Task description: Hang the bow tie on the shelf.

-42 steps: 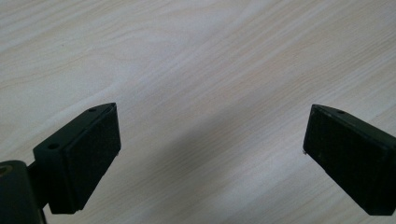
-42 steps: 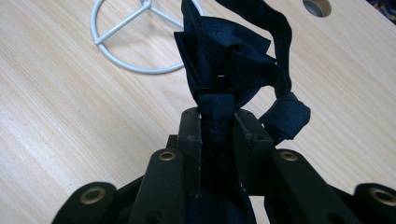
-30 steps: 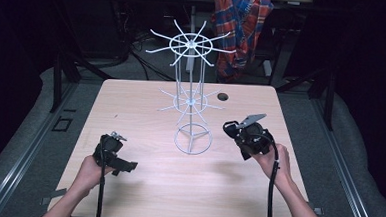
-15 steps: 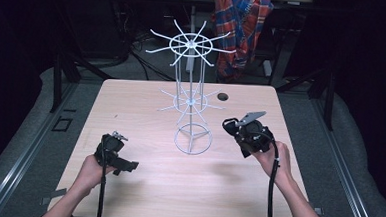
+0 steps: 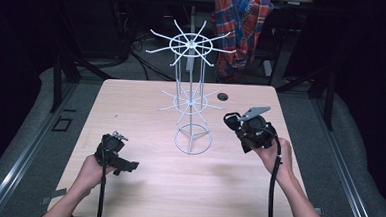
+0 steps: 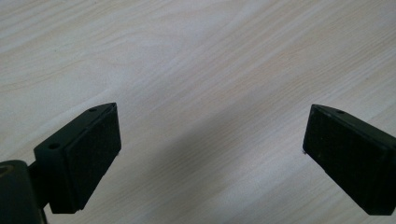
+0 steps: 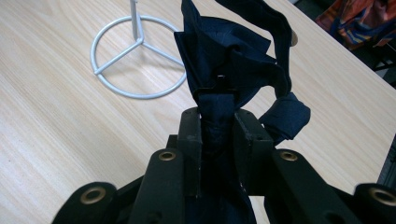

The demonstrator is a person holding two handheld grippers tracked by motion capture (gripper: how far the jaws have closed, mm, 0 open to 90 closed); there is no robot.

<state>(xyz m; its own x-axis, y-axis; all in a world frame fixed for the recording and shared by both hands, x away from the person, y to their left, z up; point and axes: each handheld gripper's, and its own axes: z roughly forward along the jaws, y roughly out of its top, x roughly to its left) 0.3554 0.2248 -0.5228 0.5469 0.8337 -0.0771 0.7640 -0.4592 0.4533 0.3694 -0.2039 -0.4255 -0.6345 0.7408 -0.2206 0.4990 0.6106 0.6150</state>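
Here the right gripper (image 7: 217,135) has its jaws clamped on a dark blue cloth (image 7: 233,60) just beside the white wire rack (image 5: 191,96); the left gripper (image 6: 210,154) hangs with jaws wide over the bare tabletop (image 5: 142,186).

One white wire rack (image 5: 190,96), one dark cloth (image 7: 231,60), two hand-held grippers.

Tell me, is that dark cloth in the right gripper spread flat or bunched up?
Bunched up. The dark blue cloth rises crumpled and folded from the right gripper, whose jaws are clamped on its gathered end.
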